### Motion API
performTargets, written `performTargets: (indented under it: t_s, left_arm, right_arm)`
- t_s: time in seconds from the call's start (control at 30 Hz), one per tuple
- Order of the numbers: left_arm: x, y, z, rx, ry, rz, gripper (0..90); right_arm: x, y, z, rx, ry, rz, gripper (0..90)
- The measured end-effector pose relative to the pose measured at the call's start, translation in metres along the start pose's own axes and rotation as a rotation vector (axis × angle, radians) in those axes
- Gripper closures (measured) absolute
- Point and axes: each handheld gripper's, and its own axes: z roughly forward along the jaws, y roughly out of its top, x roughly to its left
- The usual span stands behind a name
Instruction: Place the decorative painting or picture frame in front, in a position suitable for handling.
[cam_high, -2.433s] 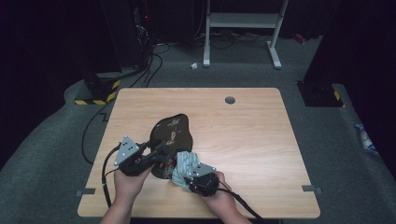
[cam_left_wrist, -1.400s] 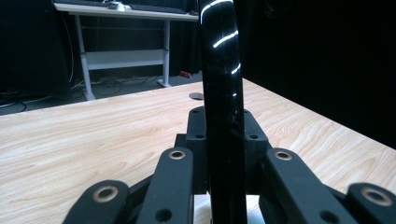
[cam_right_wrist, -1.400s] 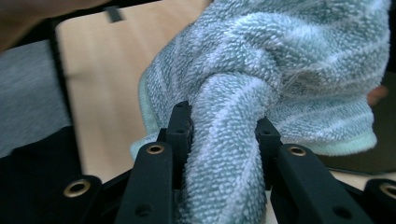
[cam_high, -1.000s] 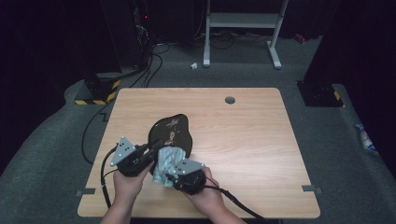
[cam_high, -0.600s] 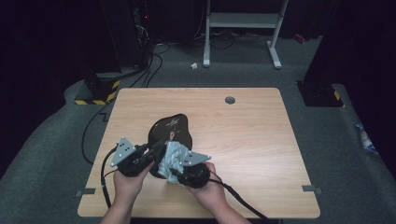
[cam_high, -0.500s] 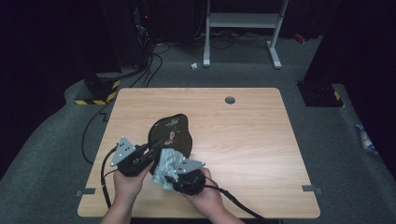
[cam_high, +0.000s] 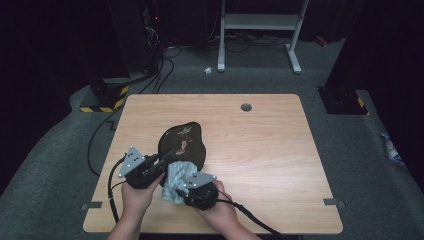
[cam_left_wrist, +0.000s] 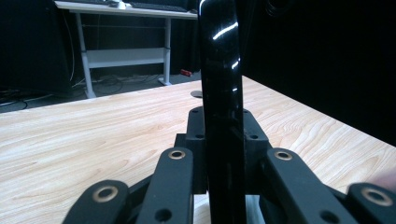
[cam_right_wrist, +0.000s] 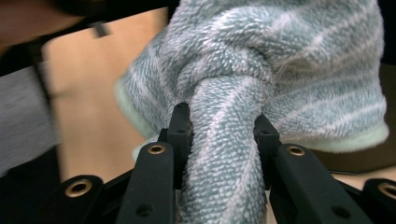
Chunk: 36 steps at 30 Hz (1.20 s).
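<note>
The left gripper clamps the glossy black lacquered tray by its rim, tilting it steady, while the right gripper, jaws pinching a bunched striped blue-green terry cloth, wipes just ahead.

Right gripper has its black fingers clamped on a twisted fluffy teal-and-white striped towel that bunches across the top right of the frame. Light wooden worktop at left, kinda blurry.
</note>
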Motion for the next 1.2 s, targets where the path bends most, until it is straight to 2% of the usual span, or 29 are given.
performTargets:
  t_s: [0.1, 0.2, 0.27, 0.33, 0.5, 0.6, 0.7, 0.77, 0.87, 0.97, 1.0, 1.03, 1.2]
  left_arm:
    - [0.0, 0.0, 0.0, -0.001, 0.002, 0.001, 78.7]
    - [0.0, -0.001, 0.0, -0.003, 0.001, 0.005, 78.6]
    - [0.001, -0.001, 0.0, -0.004, 0.0, 0.003, 78.6]
    - [0.001, -0.001, 0.0, -0.006, -0.001, 0.003, 78.7]
    - [0.001, -0.002, 0.0, -0.005, -0.003, -0.006, 78.8]
    - [0.002, -0.002, 0.0, -0.004, -0.004, -0.007, 78.9]
    - [0.002, -0.002, 0.0, -0.003, -0.006, -0.009, 79.0]
    - [0.002, -0.001, 0.0, -0.001, -0.006, -0.008, 79.0]
    - [0.002, -0.001, 0.0, -0.001, -0.005, -0.008, 79.0]
    - [0.002, -0.002, 0.0, -0.002, 0.002, -0.006, 78.9]
    - [0.002, -0.002, 0.0, -0.002, 0.002, -0.005, 78.8]
    - [0.002, -0.002, 0.0, -0.001, 0.002, -0.005, 78.8]
    - [0.002, -0.002, 0.0, 0.001, 0.001, -0.004, 78.8]
  right_arm:
    - [-0.025, -0.001, -0.002, -0.006, -0.068, 0.051, 68.4]
    - [-0.046, -0.004, -0.002, 0.005, -0.088, 0.105, 68.7]
    - [-0.05, -0.006, 0.0, 0.016, -0.089, 0.119, 68.8]
    - [-0.043, -0.01, 0.003, 0.035, -0.078, 0.101, 68.8]
    - [-0.015, -0.019, 0.014, 0.084, 0.0, 0.045, 68.8]
    - [-0.002, -0.025, 0.019, 0.111, 0.027, 0.012, 68.8]
    - [0.003, -0.029, 0.022, 0.13, 0.036, -0.01, 68.7]
    - [-0.002, -0.029, 0.022, 0.134, 0.037, 0.001, 68.7]
    - [-0.015, -0.029, 0.022, 0.143, 0.003, 0.023, 68.6]
    - [-0.033, -0.03, 0.022, 0.149, -0.041, 0.041, 68.6]
    - [-0.045, -0.029, 0.021, 0.15, -0.075, 0.063, 68.6]
    - [-0.045, -0.029, 0.021, 0.15, -0.075, 0.063, 68.6]
    - [-0.074, -0.03, 0.017, 0.145, -0.162, 0.133, 68.6]
